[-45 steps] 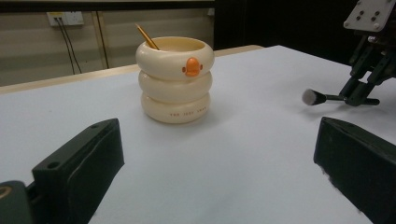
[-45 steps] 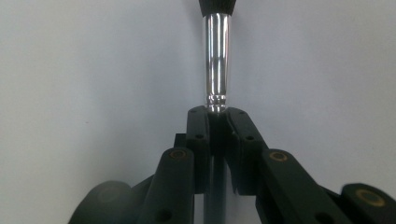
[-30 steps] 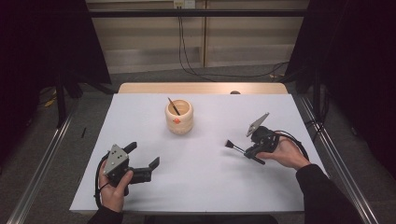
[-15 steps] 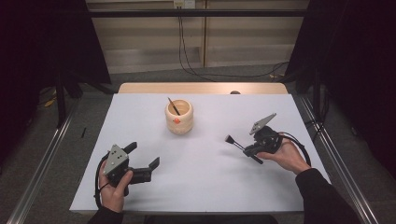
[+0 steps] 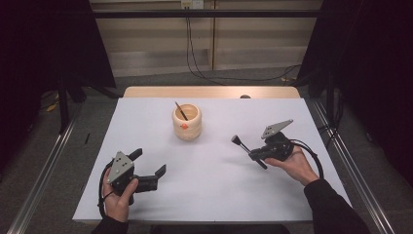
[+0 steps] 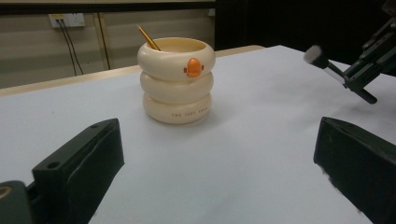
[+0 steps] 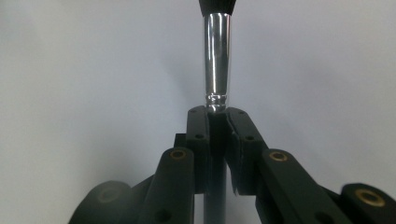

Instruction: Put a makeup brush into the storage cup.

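Gripping brush (image 7: 216, 60), bristles cropped, right tool (image 7: 217, 122)

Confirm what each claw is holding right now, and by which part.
The right claw is shut on the brush, gripping its handle just below the silver ferrule, bristles pointing away. The left claw is open and holds nothing.

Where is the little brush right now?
In the high view, the brush is on the right side of the table, clamped in the right tongs and held above the white tabletop, its bristles pointing toward the cream duck cup.
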The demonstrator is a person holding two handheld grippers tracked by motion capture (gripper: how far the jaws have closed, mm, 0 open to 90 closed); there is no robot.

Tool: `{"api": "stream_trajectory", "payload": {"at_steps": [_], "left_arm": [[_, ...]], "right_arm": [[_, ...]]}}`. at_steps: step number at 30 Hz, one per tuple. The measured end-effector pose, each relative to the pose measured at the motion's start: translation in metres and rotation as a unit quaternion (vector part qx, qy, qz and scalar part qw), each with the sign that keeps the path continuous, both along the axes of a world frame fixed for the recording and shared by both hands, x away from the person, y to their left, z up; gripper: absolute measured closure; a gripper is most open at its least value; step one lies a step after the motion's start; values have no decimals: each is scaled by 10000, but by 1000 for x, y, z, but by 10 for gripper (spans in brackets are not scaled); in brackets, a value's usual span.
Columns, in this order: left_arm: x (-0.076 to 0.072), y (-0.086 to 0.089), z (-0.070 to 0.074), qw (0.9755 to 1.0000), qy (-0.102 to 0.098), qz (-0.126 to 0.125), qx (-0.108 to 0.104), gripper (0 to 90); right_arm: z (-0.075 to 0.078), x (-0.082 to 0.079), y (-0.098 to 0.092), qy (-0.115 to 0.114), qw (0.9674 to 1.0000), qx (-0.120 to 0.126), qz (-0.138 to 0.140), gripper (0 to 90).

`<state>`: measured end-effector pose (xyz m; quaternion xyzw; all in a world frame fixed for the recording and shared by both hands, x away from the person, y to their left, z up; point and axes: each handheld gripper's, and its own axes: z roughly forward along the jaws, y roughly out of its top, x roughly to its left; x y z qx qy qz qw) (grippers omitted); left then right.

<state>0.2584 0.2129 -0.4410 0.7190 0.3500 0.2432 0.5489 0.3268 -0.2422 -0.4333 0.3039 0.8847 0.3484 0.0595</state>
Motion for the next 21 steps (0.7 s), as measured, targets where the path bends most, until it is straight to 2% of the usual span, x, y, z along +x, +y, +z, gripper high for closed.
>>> {"api": "stream_trajectory", "payload": {"at_steps": [4,12,21], "left_arm": [[0,0,0,10000,-11,-28,-13,15],[0,-2,0,10000,-9,-33,-20,15],[0,0,0,10000,-13,-10,-33,15]], "right_arm": [[5,-3,-4,-149,9994,289,-99,803],[4,-8,-12,-324,9977,538,-258,803],[8,-12,-17,-518,9929,1008,-364,803]]}}
